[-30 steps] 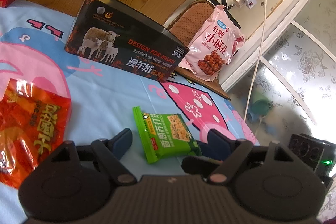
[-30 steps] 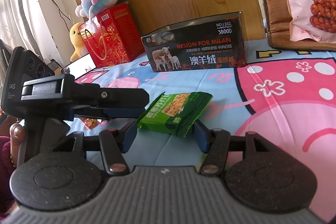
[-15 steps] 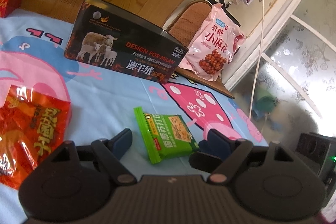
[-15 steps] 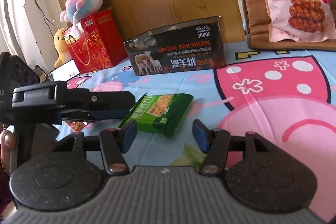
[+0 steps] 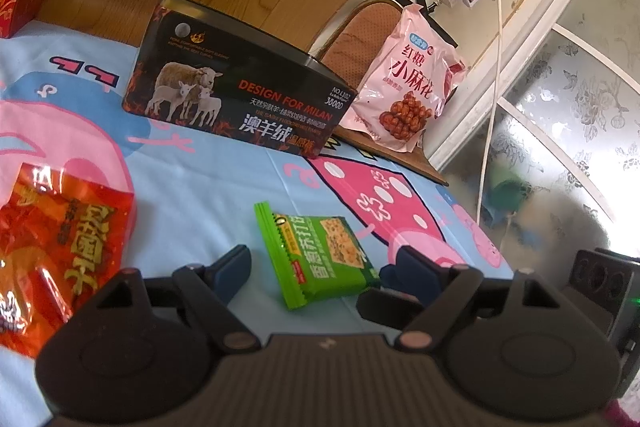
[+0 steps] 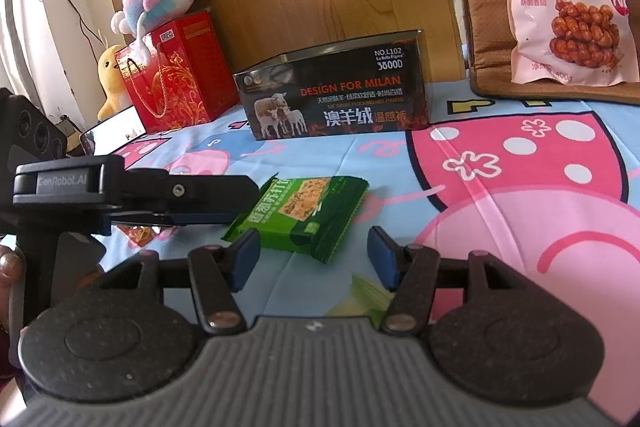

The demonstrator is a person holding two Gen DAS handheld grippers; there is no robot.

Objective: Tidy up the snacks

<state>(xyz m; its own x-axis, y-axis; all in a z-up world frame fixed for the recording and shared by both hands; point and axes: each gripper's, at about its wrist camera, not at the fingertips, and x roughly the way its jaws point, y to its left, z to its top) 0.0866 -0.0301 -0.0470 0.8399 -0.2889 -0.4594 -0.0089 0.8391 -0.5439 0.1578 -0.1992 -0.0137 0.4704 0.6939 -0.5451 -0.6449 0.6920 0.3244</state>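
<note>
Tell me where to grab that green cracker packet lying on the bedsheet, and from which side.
Take the green cracker packet across its short width, at the middle. It lies flat on the sheet, so come down from above and a little behind with the right tool, whose open jaws already stand either side of its near end. The crimped ends are thin and would likely slip.

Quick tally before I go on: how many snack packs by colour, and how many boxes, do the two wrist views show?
Green snack pack: 1
Orange-red snack pack: 1
Pink snack bag: 1
Black box: 1
Red gift box: 1
Total: 5
</note>
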